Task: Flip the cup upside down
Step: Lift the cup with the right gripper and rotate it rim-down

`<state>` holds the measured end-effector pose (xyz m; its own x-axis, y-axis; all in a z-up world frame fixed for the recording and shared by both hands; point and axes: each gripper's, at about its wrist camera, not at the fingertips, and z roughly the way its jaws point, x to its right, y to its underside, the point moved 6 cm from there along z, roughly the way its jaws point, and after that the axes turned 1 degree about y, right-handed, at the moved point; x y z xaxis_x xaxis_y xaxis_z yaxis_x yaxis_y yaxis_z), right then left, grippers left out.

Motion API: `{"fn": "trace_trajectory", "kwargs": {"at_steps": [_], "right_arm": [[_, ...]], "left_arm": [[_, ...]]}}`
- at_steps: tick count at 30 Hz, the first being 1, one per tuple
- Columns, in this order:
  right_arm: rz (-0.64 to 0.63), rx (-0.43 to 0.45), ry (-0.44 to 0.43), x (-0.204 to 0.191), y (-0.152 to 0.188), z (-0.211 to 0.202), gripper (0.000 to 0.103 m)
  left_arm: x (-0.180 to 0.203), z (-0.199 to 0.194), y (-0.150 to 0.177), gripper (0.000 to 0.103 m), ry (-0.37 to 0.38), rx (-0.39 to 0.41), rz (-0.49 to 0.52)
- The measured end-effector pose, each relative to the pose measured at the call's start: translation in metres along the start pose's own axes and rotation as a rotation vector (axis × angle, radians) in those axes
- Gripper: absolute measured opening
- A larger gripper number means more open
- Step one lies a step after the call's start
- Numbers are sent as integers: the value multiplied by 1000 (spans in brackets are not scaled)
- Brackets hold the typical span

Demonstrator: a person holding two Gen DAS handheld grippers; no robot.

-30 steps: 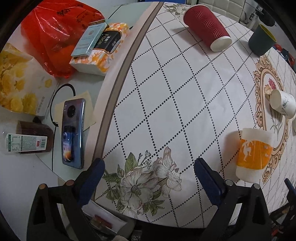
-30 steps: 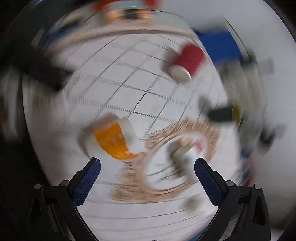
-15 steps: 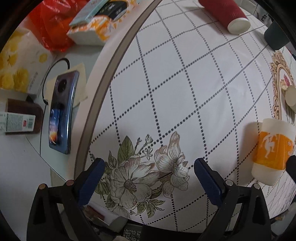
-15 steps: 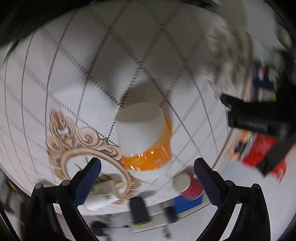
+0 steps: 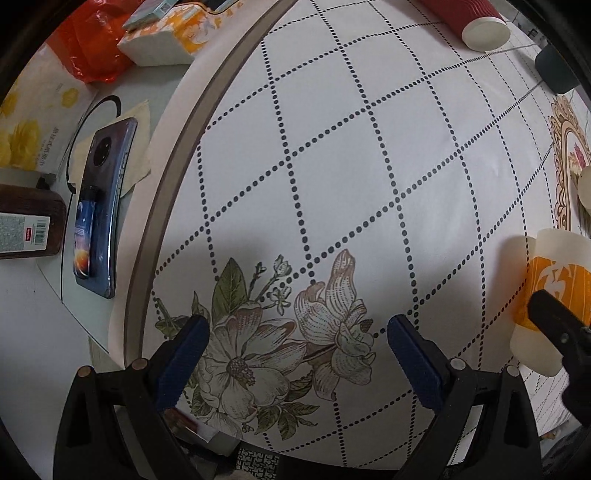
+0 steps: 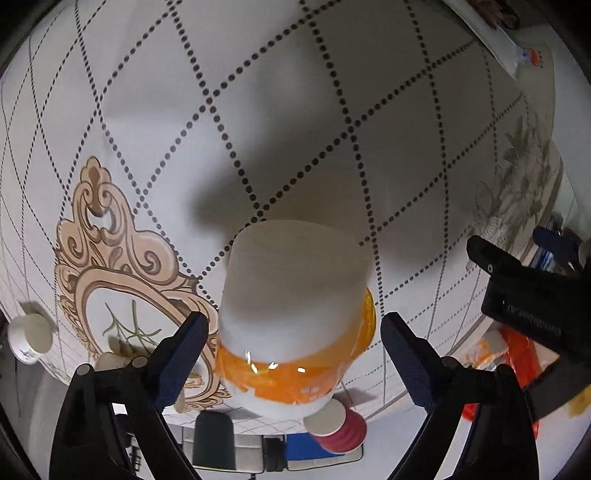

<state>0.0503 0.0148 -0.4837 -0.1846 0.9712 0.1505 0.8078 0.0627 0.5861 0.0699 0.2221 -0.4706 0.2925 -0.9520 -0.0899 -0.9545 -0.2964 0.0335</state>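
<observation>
A white cup with an orange band (image 6: 295,314) stands on the patterned tablecloth, seen inverted in the rolled right wrist view. My right gripper (image 6: 293,354) is open, its blue pads on either side of the cup with small gaps. In the left wrist view the same cup (image 5: 554,295) is at the far right edge, with a black finger of the right gripper (image 5: 554,317) across it. My left gripper (image 5: 295,358) is open and empty, low over the flower print near the table's front edge.
A red ribbed cup (image 5: 472,18) lies on its side at the back, a dark green cup (image 5: 554,70) beside it. A small white cup (image 6: 29,336) lies near the ornate frame print. A phone (image 5: 99,206), bottle, tissue pack and red bag sit left of the cloth.
My right gripper has closed in on the orange-banded cup, which now sits between its open fingers. My left gripper has moved lower and closer to the cloth.
</observation>
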Motion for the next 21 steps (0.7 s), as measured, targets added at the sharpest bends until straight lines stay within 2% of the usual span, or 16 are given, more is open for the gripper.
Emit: {"fn": "trace_trajectory", "kwargs": {"at_steps": [2, 6, 16, 21], "right_arm": [[-18, 6, 0, -3, 0, 6, 94], [-34, 15, -5, -7, 4, 18, 77], [73, 45, 6, -5, 11, 28, 73], [190, 51, -8, 6, -2, 16, 72]], "left_arm": [[1, -1, -3, 100, 2, 1, 2], [6, -5, -4, 99, 1, 5, 1], [10, -4, -8, 99, -6, -8, 6], [12, -9, -14, 99, -15, -2, 22]]}}
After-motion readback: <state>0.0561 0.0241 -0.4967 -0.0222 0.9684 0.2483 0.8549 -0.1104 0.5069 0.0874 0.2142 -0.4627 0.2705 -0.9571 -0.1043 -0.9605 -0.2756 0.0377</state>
